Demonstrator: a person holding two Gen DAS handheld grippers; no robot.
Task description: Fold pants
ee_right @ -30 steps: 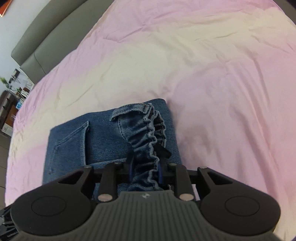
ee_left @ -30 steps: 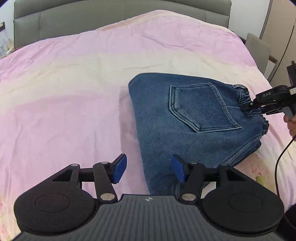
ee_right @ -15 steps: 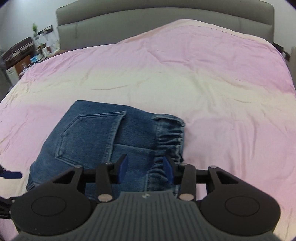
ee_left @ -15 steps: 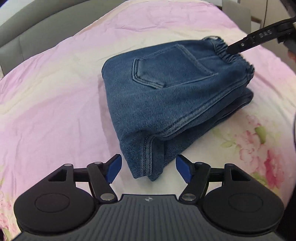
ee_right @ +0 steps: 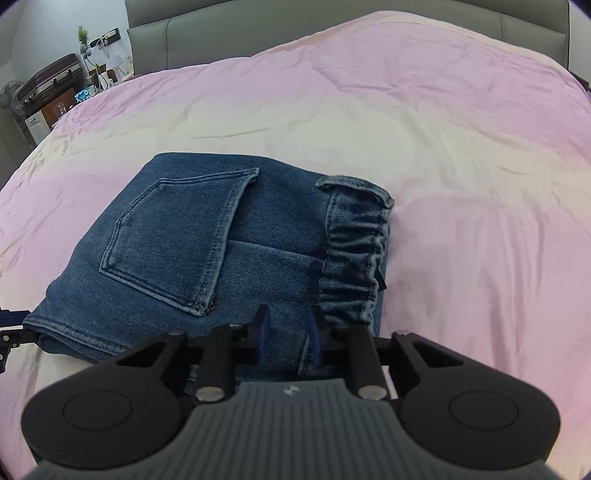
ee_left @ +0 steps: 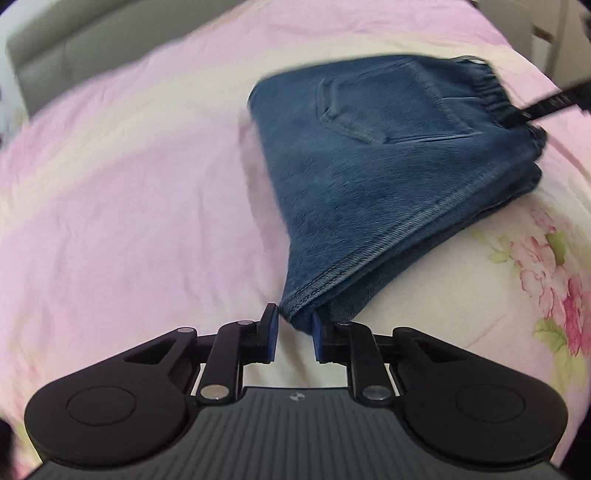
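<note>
The blue denim pants lie folded into a thick packet on the pink bed cover, back pocket up. My left gripper is at the packet's near folded corner. Its jaws are closing, and the corner sits between the blue pads. In the right wrist view the pants fill the middle, with the elastic waistband on the right. My right gripper is closing on the denim edge just left of the waistband. One of its black fingers reaches the waistband in the left wrist view.
The pink and cream bed cover spreads wide around the pants, with a floral print at the near right. A grey headboard runs along the far side. Furniture and small items stand beyond the bed's far left corner.
My left gripper came down to the pants' near corner and its wide jaws narrowed around it. My right gripper let go of the bunched waistband, rolled level and closed on the near edge.
</note>
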